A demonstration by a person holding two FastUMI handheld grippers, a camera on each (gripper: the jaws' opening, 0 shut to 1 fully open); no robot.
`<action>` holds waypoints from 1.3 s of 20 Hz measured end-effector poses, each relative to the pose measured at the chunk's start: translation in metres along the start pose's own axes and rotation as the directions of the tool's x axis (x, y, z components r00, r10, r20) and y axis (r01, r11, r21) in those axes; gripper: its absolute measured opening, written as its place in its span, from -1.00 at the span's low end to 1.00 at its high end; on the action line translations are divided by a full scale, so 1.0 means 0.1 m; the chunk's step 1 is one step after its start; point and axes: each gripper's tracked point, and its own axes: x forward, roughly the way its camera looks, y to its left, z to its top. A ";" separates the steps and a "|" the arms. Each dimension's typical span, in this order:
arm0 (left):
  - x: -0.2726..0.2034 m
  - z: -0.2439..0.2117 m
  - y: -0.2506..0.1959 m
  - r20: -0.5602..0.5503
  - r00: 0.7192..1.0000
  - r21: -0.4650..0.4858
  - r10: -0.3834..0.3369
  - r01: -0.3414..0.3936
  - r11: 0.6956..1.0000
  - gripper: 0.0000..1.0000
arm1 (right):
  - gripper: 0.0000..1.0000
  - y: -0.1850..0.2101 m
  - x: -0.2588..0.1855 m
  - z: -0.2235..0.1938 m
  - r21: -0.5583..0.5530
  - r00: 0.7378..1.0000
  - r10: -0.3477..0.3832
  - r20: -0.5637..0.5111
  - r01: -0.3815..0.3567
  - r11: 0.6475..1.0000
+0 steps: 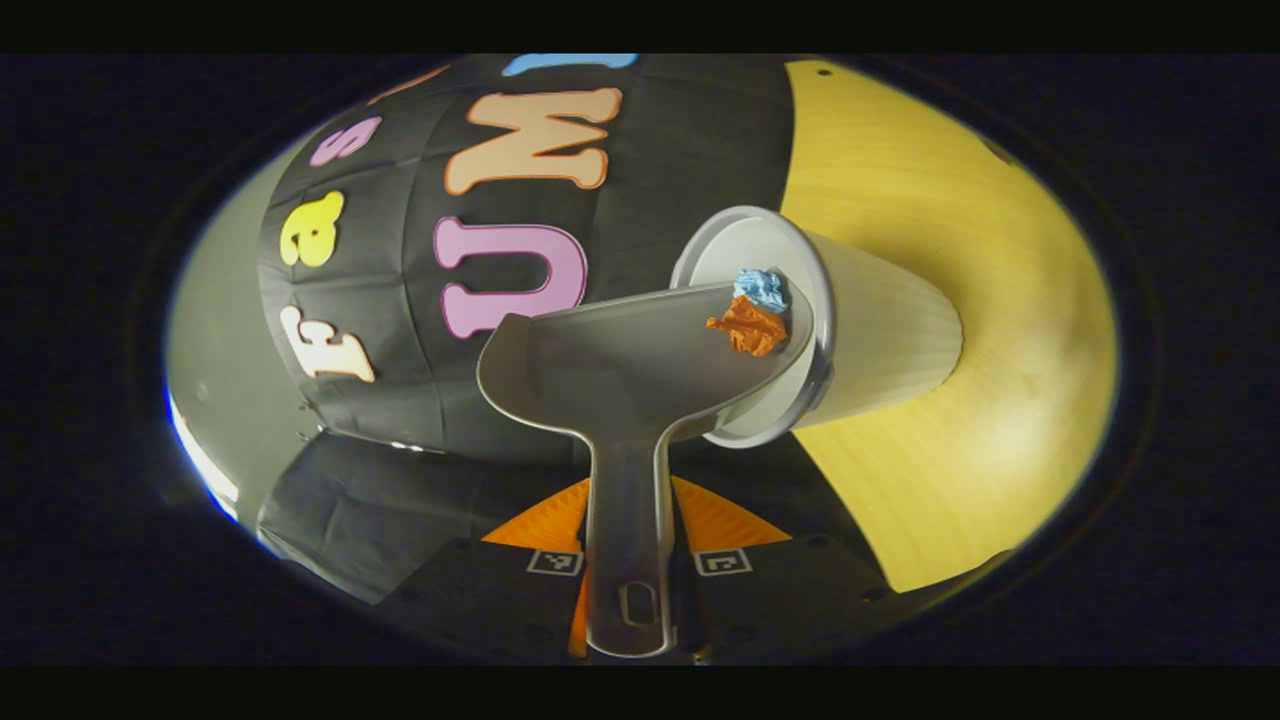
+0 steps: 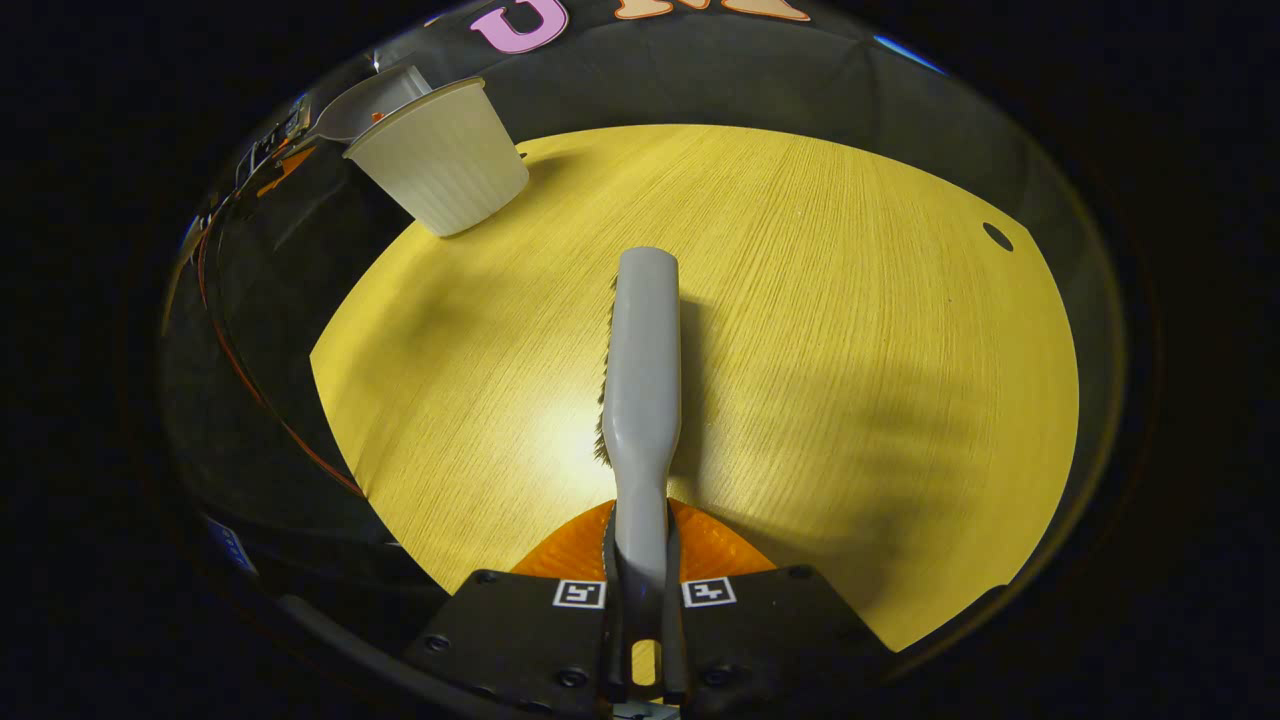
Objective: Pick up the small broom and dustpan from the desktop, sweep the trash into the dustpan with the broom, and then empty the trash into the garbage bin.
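over the bin (image 1: 880, 340) | dustpan (image 1: 640, 365) mouth tipped into rim | broom (image 2: 643, 370) points forward

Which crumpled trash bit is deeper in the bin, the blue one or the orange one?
The blue scrap. It lies right at the garbage bin's mouth, past the dustpan's lip, while the orange scrap sits behind it on the tilted pan.
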 end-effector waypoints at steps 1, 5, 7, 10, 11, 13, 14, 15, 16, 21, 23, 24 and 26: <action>0.02 0.00 0.04 0.002 1.000 0.062 0.011 -0.011 0.998 -0.47 | -0.76 0.00 0.00 0.01 -0.002 1.000 -0.001 -0.001 0.001 1.000; 0.05 -0.05 0.22 0.026 0.999 0.187 0.026 -0.030 0.982 -0.47 | -0.76 -0.01 0.01 0.01 -0.009 1.000 -0.001 0.001 0.001 1.000; 0.00 0.01 0.26 0.052 0.998 0.252 0.043 -0.054 0.966 -0.47 | -0.75 -0.01 0.00 0.01 -0.010 1.000 0.006 0.001 -0.006 1.000; -0.06 0.07 0.34 0.066 0.996 0.276 0.054 -0.070 0.959 -0.50 | -0.76 -0.04 -0.03 0.02 -0.012 1.000 0.010 0.004 -0.010 1.000; -0.09 0.05 0.33 0.059 0.997 0.254 0.054 -0.068 0.965 -0.49 | -0.76 -0.04 -0.03 0.02 -0.014 1.000 0.007 0.006 -0.007 1.000; -0.09 0.02 0.32 0.049 0.998 0.129 0.040 -0.046 0.991 -0.50 | -0.75 -0.02 -0.04 0.02 -0.009 1.000 0.006 0.015 -0.006 1.000; -0.13 -0.01 0.30 0.039 0.999 0.030 0.028 -0.029 0.999 -0.50 | -0.76 -0.01 -0.04 0.01 -0.002 1.000 0.006 0.023 -0.006 1.000; -0.18 -0.02 0.28 0.035 0.999 -0.069 0.016 -0.014 0.998 -0.50 | -0.75 -0.01 -0.05 0.00 0.007 1.000 0.005 0.030 -0.005 1.000; -0.20 -0.01 0.31 0.038 0.999 -0.159 0.008 -0.002 0.987 -0.51 | -0.76 -0.01 -0.06 -0.01 0.015 0.999 0.001 0.034 -0.002 1.000; -0.39 0.31 0.21 0.104 0.994 -0.506 -0.021 0.071 0.860 -0.47 | -0.76 0.04 -0.11 -0.02 0.048 0.997 -0.032 0.072 0.028 0.998; -0.58 0.53 -0.04 0.158 0.986 -0.617 -0.058 0.145 0.773 -0.47 | -0.75 0.09 -0.17 -0.03 0.057 0.995 -0.042 0.094 0.037 0.998; -0.71 0.64 -0.17 0.187 0.980 -0.663 -0.071 0.179 0.727 -0.46 | -0.76 0.09 -0.20 -0.03 0.062 0.993 -0.048 0.104 0.041 0.997; -0.96 0.89 -0.38 0.254 0.963 -0.727 -0.088 0.250 0.639 -0.50 | -0.75 0.11 -0.26 -0.04 0.070 0.987 -0.082 0.140 0.072 0.995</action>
